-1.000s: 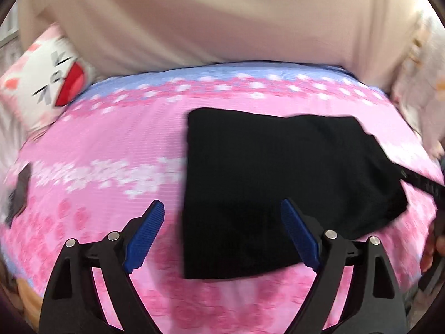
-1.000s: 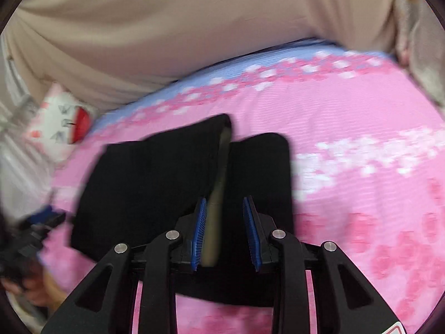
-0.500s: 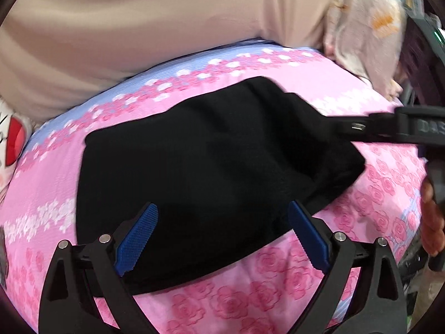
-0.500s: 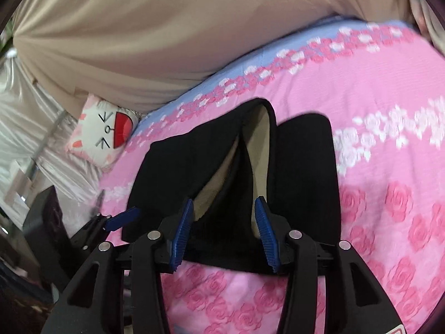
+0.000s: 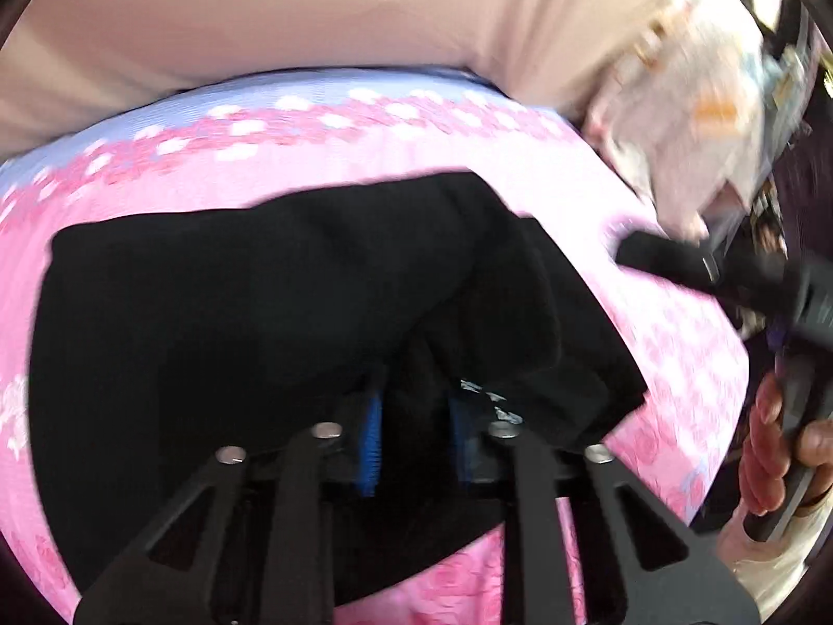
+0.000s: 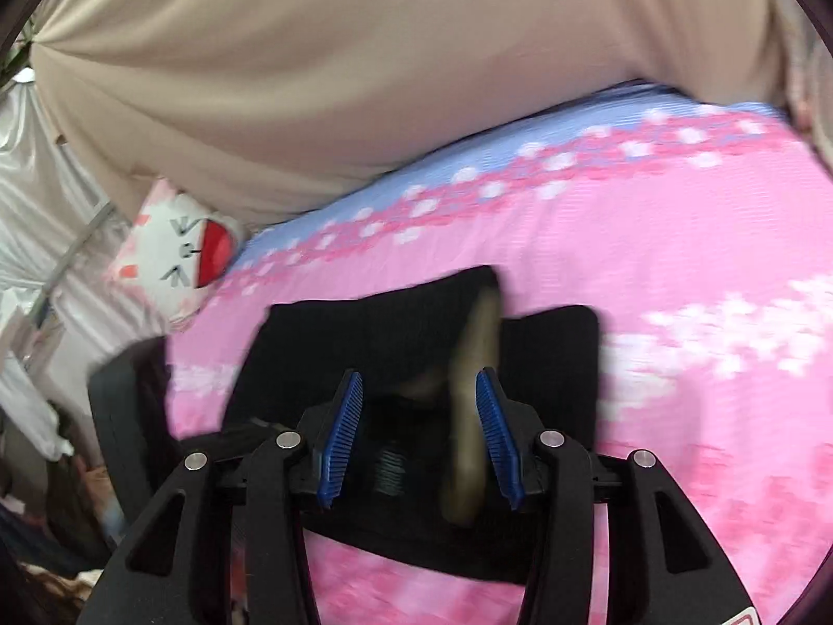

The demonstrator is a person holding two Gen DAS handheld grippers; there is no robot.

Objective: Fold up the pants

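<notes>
Black pants [image 5: 260, 302] lie folded on a pink flowered bed sheet [image 5: 687, 364]. My left gripper [image 5: 415, 398] is at their near edge, its jaws closing, with a bunch of black cloth pinched between the blue pads. In the right wrist view the pants [image 6: 364, 323] show a raised fold with tan lining [image 6: 471, 364]. My right gripper [image 6: 420, 374] hovers just above that fold, open, and its pads do not press on the cloth. From the left wrist view, the right gripper's black finger [image 5: 677, 260] stands clear of the pants' right corner, held by a hand [image 5: 770, 442].
A beige curtain [image 6: 312, 78] hangs behind the bed. A white cat cushion [image 6: 182, 245] leans at the far left corner. Pale patterned cloth [image 5: 692, 120] is heaped beyond the bed's right side. Bare sheet [image 6: 703, 271] stretches to the right of the pants.
My left gripper came down onto the pants' near edge and went from wide open to closed on the cloth. The right gripper's jaws widened and pulled back off the pants.
</notes>
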